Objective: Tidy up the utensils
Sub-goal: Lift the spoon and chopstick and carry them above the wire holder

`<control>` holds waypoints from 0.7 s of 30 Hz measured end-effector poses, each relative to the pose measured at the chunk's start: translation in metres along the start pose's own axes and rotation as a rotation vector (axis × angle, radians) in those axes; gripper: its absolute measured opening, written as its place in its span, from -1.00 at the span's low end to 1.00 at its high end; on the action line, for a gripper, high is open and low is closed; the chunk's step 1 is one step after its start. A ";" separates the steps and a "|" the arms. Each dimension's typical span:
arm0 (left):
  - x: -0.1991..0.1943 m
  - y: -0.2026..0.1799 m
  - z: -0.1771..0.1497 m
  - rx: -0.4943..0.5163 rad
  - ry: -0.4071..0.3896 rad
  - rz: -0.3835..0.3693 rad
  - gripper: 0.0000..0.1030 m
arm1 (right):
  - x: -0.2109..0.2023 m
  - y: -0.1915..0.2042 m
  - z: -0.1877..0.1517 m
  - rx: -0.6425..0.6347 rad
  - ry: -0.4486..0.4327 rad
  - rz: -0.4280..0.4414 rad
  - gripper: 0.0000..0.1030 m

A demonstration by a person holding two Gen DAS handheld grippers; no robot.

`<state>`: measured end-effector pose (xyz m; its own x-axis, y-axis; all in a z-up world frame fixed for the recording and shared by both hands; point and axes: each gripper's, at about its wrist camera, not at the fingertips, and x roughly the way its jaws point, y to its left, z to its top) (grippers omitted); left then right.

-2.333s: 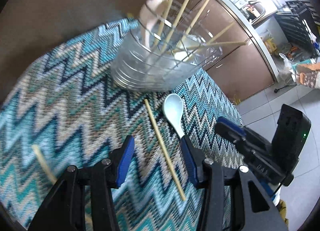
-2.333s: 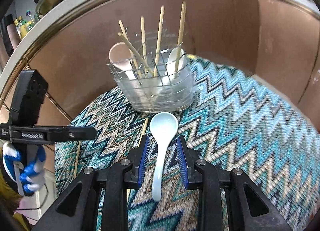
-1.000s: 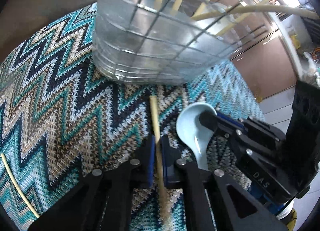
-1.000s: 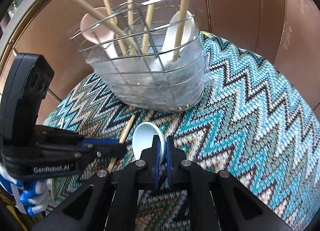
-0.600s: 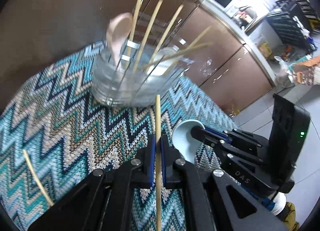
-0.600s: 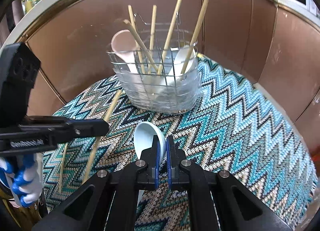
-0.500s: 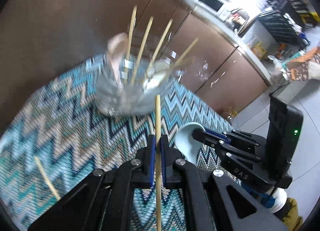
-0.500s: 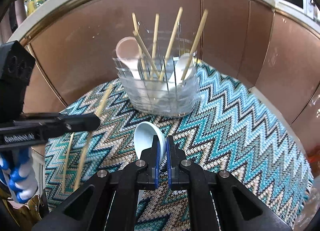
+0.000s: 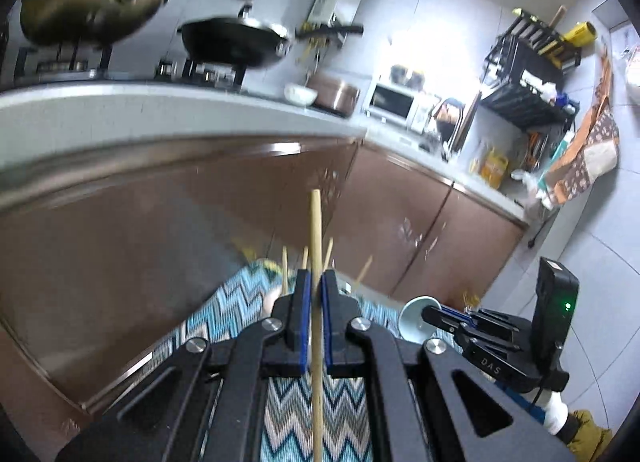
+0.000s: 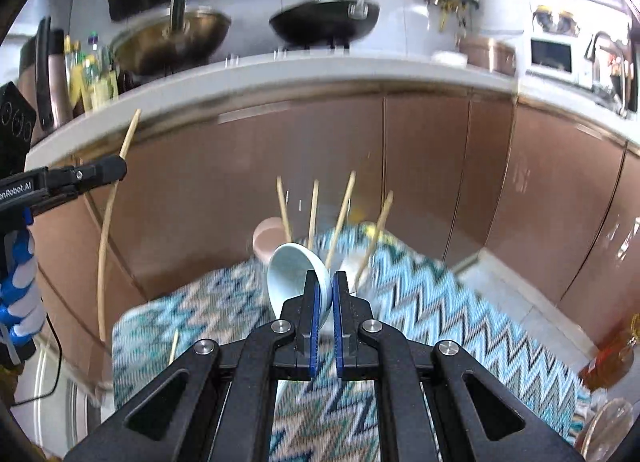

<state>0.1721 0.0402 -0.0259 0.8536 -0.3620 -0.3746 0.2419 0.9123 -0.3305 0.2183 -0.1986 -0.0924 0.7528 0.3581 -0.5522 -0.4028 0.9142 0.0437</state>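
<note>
A wooden chopstick (image 9: pixel 317 302) is pinched between the pressed-together jaws of the left gripper (image 9: pixel 314 282), its tip standing up well beyond them. A pale blue ceramic spoon (image 10: pixel 298 276) is pinched at the neck by the right gripper (image 10: pixel 325 288), bowl ahead of the jaws. Farther ahead and below, on the zigzag-patterned tabletop (image 10: pixel 460 314), stands the blurred utensil holder (image 10: pixel 344 258), with chopsticks already upright in it. The carrying step is judged in hand; next, each piece must be lowered into the holder.

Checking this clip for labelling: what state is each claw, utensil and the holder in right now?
Left claw: shut on chopstick.
Chopstick: held, off the mat.
Right claw: shut on pale blue spoon.
Pale blue spoon: lifted, bowl forward.
Utensil holder: on mat, blurred, chopsticks standing in it.
Loose chopstick: lying on mat.
</note>
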 end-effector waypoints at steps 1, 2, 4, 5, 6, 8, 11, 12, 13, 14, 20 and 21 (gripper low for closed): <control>0.000 -0.001 0.006 0.002 -0.024 0.000 -0.91 | -0.002 0.001 0.008 0.000 -0.035 -0.007 -0.88; 0.003 -0.001 0.011 0.004 -0.042 0.000 -0.91 | -0.003 0.001 0.015 0.003 -0.068 -0.012 -0.88; 0.009 -0.005 0.018 0.011 -0.084 0.005 -0.91 | -0.004 0.000 0.028 0.009 -0.128 -0.031 -0.88; 0.015 -0.007 0.020 0.016 -0.101 0.009 -0.91 | -0.003 -0.002 0.035 0.018 -0.171 -0.046 -0.88; 0.020 -0.010 0.023 0.022 -0.129 0.014 -0.91 | -0.004 -0.003 0.041 0.023 -0.204 -0.059 -0.88; 0.030 -0.017 0.026 0.036 -0.175 0.026 -0.91 | -0.001 -0.006 0.050 0.035 -0.265 -0.096 -0.88; 0.053 -0.025 0.029 0.044 -0.238 0.040 -0.91 | 0.009 -0.009 0.060 0.055 -0.349 -0.142 -0.88; 0.060 -0.026 0.030 0.047 -0.259 0.050 -0.91 | 0.014 -0.011 0.062 0.057 -0.376 -0.162 -0.88; 0.066 -0.030 0.031 0.059 -0.279 0.068 -0.91 | 0.019 -0.013 0.064 0.065 -0.403 -0.177 -0.88; 0.072 -0.032 0.030 0.075 -0.303 0.091 -0.91 | 0.022 -0.016 0.065 0.073 -0.419 -0.184 -0.88; 0.118 -0.029 0.014 0.101 -0.345 0.175 -0.91 | 0.062 -0.020 0.057 0.089 -0.455 -0.245 -0.88; 0.125 -0.026 0.009 0.094 -0.337 0.177 -0.91 | 0.068 -0.020 0.052 0.089 -0.450 -0.247 -0.88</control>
<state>0.2765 -0.0273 -0.0557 0.9858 -0.1283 -0.1079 0.1050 0.9743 -0.1991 0.3046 -0.1821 -0.0874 0.9770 0.1576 -0.1437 -0.1535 0.9874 0.0389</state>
